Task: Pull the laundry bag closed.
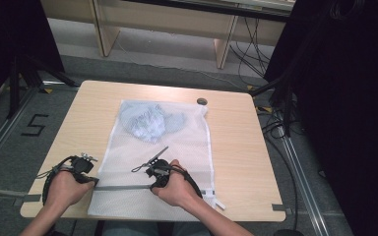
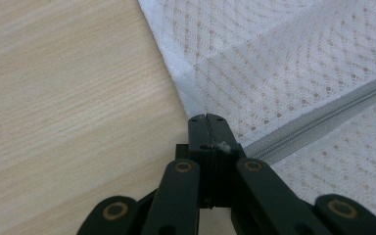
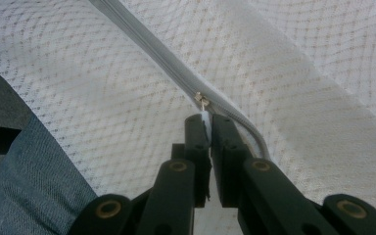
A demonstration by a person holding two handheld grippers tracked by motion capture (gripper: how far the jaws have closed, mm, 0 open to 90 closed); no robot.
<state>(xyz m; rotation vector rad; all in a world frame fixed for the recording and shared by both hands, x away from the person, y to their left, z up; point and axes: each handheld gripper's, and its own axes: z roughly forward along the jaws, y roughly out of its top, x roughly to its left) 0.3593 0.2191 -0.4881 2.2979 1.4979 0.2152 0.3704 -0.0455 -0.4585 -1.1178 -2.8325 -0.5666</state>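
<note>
Left tool (image 2: 206, 120): your left hand (image 1: 66, 189) holds it near the left edge of the worktop (image 1: 86, 110). Its jaws are pressed together on the left end of the zipper (image 2: 323, 117), at the bag's edge.
Mesh bag (image 1: 177, 147): white, lying flat in the middle of the worktop, its near edge close to you.
Blue cloth (image 1: 150, 120): bunched up inside the bag's far end.
Zipper: a grey line across the near part of the bag, from left to right.
Right tool (image 3: 204, 117): your right hand (image 1: 174, 189) holds it on the zipper, right of the left tool. Its jaws are clamped on the small white zipper pull (image 3: 205, 119).
</note>
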